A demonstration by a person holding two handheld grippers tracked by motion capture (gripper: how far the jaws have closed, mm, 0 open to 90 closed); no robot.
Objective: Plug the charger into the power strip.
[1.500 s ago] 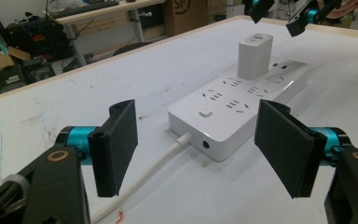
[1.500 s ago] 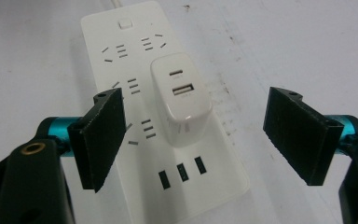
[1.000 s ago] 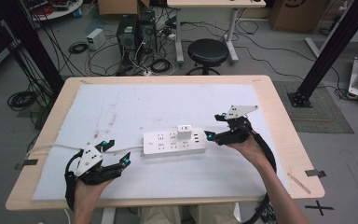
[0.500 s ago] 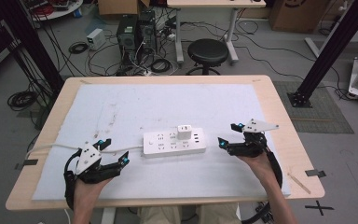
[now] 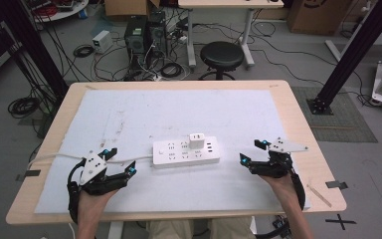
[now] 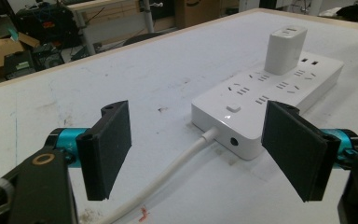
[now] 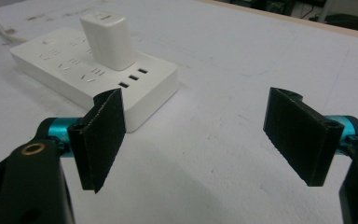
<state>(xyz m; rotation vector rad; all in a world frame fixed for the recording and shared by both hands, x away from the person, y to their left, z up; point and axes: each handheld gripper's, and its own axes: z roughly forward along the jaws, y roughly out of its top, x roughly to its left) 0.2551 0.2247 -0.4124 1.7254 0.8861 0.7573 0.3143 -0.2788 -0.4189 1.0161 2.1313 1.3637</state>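
Observation:
A white power strip (image 5: 185, 153) lies in the middle of the white mat, with a white charger block (image 5: 197, 140) plugged into its top. Its white cord (image 5: 54, 157) runs off to the left. My left gripper (image 5: 120, 161) rests open near the front left, just left of the strip's cord end, with nothing between its jaws. In the left gripper view the power strip (image 6: 270, 88), the charger block (image 6: 285, 49) and the cord (image 6: 168, 170) lie ahead. My right gripper (image 5: 251, 152) stands open to the right of the strip, empty. The right gripper view has the power strip (image 7: 93, 70) and charger block (image 7: 108, 39) at upper left.
The white mat (image 5: 179, 109) covers most of the wooden table (image 5: 303, 144). A black stool (image 5: 221, 55), computer towers and cables sit on the floor beyond the far edge. A black frame post (image 5: 348, 55) stands at the right.
My right gripper has moved toward the front and a little right, away from the power strip's end. The left gripper has hardly moved.

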